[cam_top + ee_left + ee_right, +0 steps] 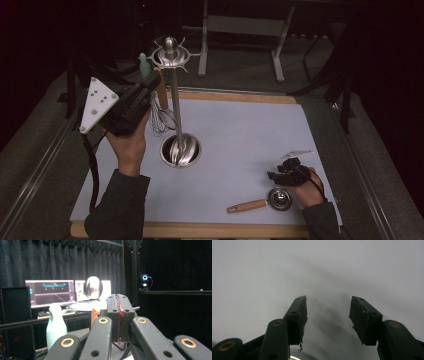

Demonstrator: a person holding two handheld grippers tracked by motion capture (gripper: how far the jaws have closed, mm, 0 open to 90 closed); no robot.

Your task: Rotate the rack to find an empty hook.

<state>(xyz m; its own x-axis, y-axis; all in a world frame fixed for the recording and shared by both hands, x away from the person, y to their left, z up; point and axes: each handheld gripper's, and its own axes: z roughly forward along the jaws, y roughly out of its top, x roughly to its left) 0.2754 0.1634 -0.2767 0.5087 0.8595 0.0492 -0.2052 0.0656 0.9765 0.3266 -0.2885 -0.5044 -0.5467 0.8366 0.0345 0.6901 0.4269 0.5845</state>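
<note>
A steel utensil stand rises from its round base on the pale mat; its ball knob tops a ring of hooks. A whisk with a wooden handle and a mint-green utensil hang at the stand's left side. My left gripper is raised beside them, its jaws pressed together, with the wooden handle just past the left jaw; I cannot tell whether they pinch anything. My right gripper rests low at the front right, open and empty, beside a small metal ladle with a wooden handle.
The pale mat lies on a wooden-edged table. A metal frame's legs stand on the floor behind it. Lit monitors sit beyond the stand. The mint utensil hangs close on the left.
</note>
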